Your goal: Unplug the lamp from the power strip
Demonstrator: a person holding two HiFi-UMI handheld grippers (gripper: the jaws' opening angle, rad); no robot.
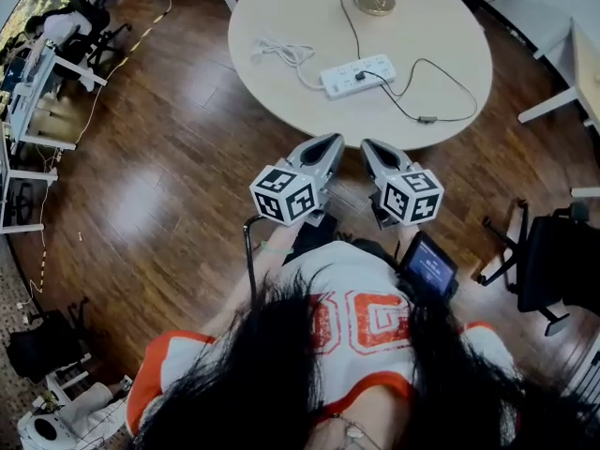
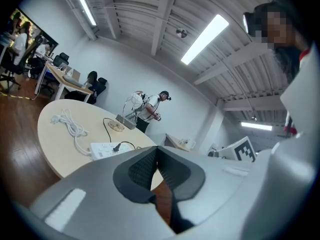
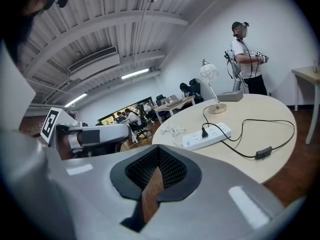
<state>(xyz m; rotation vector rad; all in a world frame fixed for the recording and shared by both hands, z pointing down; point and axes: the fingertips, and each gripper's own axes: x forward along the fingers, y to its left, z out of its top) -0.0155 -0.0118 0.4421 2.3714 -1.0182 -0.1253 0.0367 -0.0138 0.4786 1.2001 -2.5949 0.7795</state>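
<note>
Head view first. I'm standing short of the round table (image 1: pixel 281 111), with both claws held out over the wood floor. My left claw (image 1: pixel 328 142) and right claw (image 1: pixel 368 146) sit side by side, well apart from the white power strip (image 1: pixel 342 78) lying mid-table. The lamp's black plug (image 1: pixel 361 76) is seated in it. The lamp cord (image 1: pixel 401 109) runs out through an inline switch (image 1: pixel 427 119), and the brass lamp base (image 1: pixel 375 2) stands at the far edge.

Left gripper view now. My left jaws are pressed together with nothing between them, and the strip lies ahead on the tabletop.

Right gripper view. The right jaws are clenched and empty too, and the plug stands up from the strip near its middle.

How will it handle? I judge the plug small, hard and snug in its socket, while the strip looks light enough to lift or skate on that smooth top. So I'd pin the strip's bare end with one claw. With the other I'd pinch the plug's rigid body, not the soft cord, and draw it straight out.
</note>
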